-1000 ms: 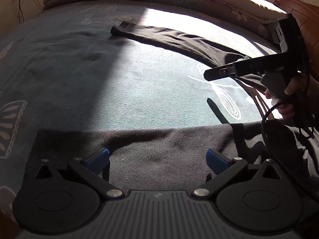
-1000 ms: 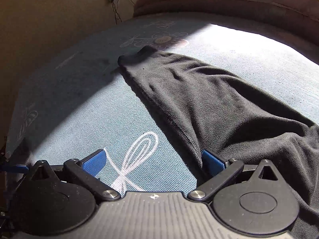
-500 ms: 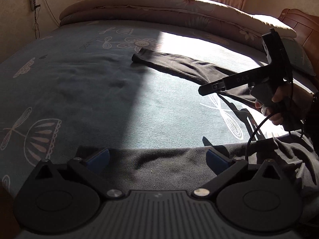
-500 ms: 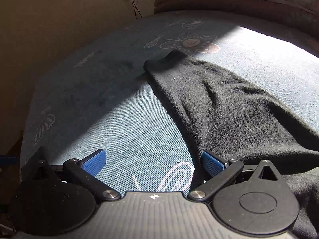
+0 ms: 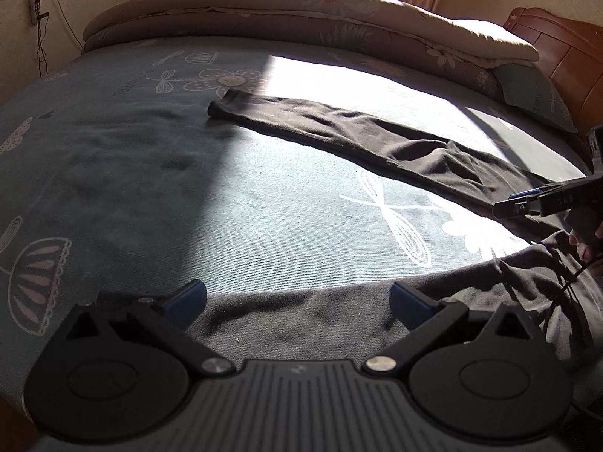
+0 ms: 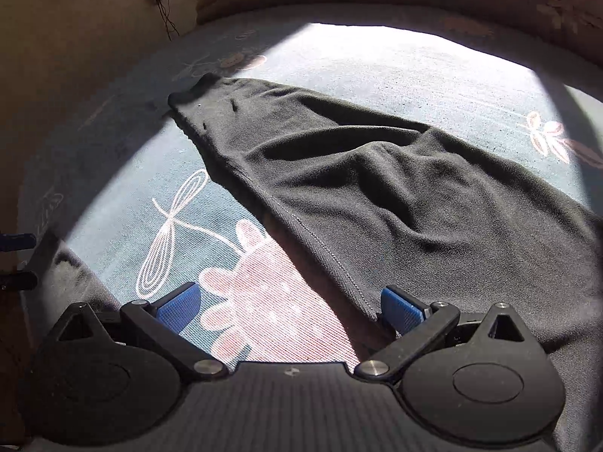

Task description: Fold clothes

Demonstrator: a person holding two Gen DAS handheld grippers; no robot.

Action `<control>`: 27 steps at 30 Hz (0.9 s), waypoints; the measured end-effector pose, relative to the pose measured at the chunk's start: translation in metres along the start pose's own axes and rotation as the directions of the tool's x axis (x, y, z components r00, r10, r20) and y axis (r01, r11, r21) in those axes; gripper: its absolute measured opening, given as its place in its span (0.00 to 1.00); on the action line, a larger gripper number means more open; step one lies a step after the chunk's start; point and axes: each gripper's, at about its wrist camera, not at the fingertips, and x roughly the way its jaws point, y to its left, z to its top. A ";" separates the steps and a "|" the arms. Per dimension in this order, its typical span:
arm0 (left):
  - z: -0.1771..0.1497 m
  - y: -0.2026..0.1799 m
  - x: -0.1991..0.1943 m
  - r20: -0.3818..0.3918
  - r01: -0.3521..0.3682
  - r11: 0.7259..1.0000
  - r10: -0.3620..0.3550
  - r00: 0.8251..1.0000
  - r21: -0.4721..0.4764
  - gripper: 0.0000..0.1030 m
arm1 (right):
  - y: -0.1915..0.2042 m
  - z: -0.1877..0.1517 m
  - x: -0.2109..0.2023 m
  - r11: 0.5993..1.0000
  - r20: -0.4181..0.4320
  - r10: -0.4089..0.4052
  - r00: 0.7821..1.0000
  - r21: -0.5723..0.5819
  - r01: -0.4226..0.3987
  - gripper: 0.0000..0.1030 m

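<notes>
A: so where are we looking right now? we're seeing the black garment [image 5: 377,143] lying on the bed [image 5: 264,207], one long leg stretching away across the sunlit patch of the blue patterned sheet.

B: yep, and a second part of it is bunching along the bed's near edge. our left tool [image 5: 297,301] is hovering over that part with its blue pads spread wide, gripping nothing.

A: and the right one?

B: our right tool [image 6: 288,305] is also sitting released, pads wide apart. Its right pad is hanging just over the stitched hem of the long leg, its left pad over the pink flower print on the sheet. Can't tell if the pad is touching the cloth.

A: we're also catching a folded quilt [image 5: 301,11] lying along the bed's far side, and a wooden headboard [image 5: 557,49] standing at the bed's right end.
</notes>
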 end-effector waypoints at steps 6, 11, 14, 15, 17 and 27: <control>0.002 -0.004 -0.003 -0.007 0.009 1.000 -0.009 1.000 0.017 1.00 | -0.019 -0.024 0.000 0.995 -0.068 -0.030 0.997 0.092 0.037 1.00; 0.006 -0.013 -0.001 -0.032 0.014 0.999 -0.013 0.999 0.030 1.00 | -0.035 -0.025 -0.035 0.991 0.015 -0.053 0.998 0.127 0.051 1.00; 0.010 -0.026 0.000 -0.038 0.050 0.997 -0.049 0.998 0.051 1.00 | -0.060 -0.039 -0.040 0.968 -0.025 -0.114 0.993 0.224 0.117 1.00; 0.011 -0.031 0.000 -0.041 0.063 0.996 -0.061 0.997 0.058 1.00 | -0.068 -0.045 -0.040 0.958 -0.050 -0.119 0.992 0.255 0.128 1.00; 0.014 -0.041 0.001 -0.046 0.088 0.994 -0.085 0.995 0.072 1.00 | -0.071 -0.056 -0.048 0.959 -0.042 -0.096 0.994 0.264 0.104 1.00; 0.036 -0.121 0.026 -0.114 0.263 0.941 -0.243 0.963 0.215 0.99 | -0.085 -0.119 -0.138 0.921 0.038 -0.331 0.943 0.230 0.314 1.00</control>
